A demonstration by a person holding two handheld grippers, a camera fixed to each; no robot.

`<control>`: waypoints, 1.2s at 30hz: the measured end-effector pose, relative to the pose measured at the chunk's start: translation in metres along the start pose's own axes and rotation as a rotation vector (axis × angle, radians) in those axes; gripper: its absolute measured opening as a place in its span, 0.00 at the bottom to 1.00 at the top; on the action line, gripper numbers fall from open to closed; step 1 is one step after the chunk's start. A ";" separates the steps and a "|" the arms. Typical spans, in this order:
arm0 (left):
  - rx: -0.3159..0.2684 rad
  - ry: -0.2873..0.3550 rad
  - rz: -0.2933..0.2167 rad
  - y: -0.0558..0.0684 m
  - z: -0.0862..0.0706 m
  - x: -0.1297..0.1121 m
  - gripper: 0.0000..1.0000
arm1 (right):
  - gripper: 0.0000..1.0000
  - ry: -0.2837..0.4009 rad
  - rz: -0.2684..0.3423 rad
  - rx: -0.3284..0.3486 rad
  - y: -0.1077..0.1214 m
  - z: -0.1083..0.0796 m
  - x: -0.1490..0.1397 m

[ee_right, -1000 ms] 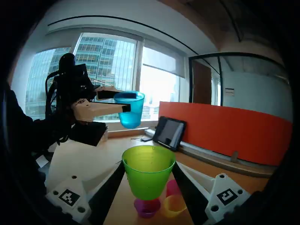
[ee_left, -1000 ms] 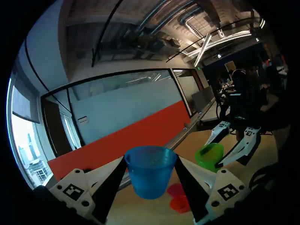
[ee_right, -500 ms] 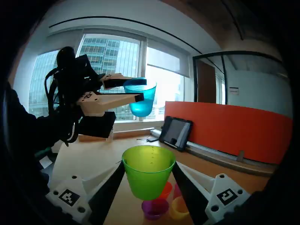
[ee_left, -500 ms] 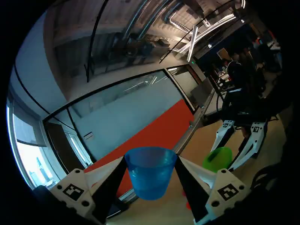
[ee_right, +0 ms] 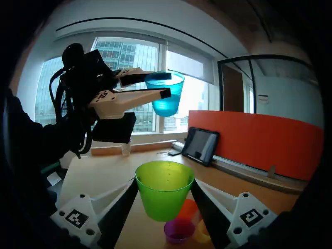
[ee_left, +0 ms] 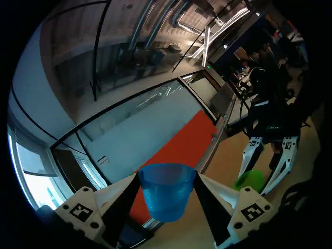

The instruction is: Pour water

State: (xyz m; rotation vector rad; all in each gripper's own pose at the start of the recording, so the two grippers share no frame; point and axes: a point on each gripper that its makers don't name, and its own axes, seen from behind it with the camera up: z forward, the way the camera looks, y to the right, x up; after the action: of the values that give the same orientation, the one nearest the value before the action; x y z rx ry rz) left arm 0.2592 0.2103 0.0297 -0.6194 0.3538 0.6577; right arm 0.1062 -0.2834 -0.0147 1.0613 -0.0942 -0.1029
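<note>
- Wooden desk (ee_right: 95,174), bright windows (ee_right: 45,95) behind.
- Your left gripper (ee_left: 166,179) pinches the blue cup (ee_left: 166,199) upright, lower centre.
- Your right gripper (ee_right: 164,182) pinches the green cup (ee_right: 164,199), lower centre.
- Pour not started: align blue over green, then tilt.

An open-plan office, high up in a city. Tall windows (ee_right: 124,83) look out on glass tower blocks (ee_right: 110,62). A long, pale wooden desk (ee_right: 103,174) runs beside a low orange partition (ee_right: 265,145), with a tablet (ee_right: 201,146) propped upright on the desk in front of it. Behind the partition stands a glass-walled room (ee_left: 137,124) with a black frame and a dark door (ee_right: 232,95). Overhead, the ceiling is left bare, showing pipes and ducts (ee_left: 145,25) and long strip lights (ee_left: 205,41).
</note>
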 end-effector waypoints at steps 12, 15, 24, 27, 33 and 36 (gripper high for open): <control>0.011 0.021 0.095 0.000 -0.003 0.014 0.88 | 0.91 -0.005 -0.013 0.027 -0.012 0.005 -0.001; 0.014 0.023 0.115 0.000 -0.003 0.017 0.88 | 0.91 -0.004 -0.013 0.029 -0.013 0.004 -0.001; 0.014 0.030 0.167 0.002 -0.001 0.022 0.88 | 0.90 0.000 -0.016 0.035 -0.015 0.004 -0.002; 0.011 0.035 0.186 0.004 0.000 0.024 0.88 | 0.90 0.000 -0.017 0.037 -0.016 0.006 -0.002; 0.012 0.046 0.229 0.004 0.002 0.028 0.88 | 0.90 0.000 -0.017 0.037 -0.015 0.007 -0.001; 0.013 0.052 0.253 0.003 0.003 0.031 0.88 | 0.90 0.002 -0.016 0.038 -0.015 0.007 -0.001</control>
State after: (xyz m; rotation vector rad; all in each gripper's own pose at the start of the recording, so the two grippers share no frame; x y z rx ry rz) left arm 0.2802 0.2282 0.0155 -0.5854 0.4896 0.8817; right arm 0.1036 -0.2963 -0.0249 1.1002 -0.0867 -0.1149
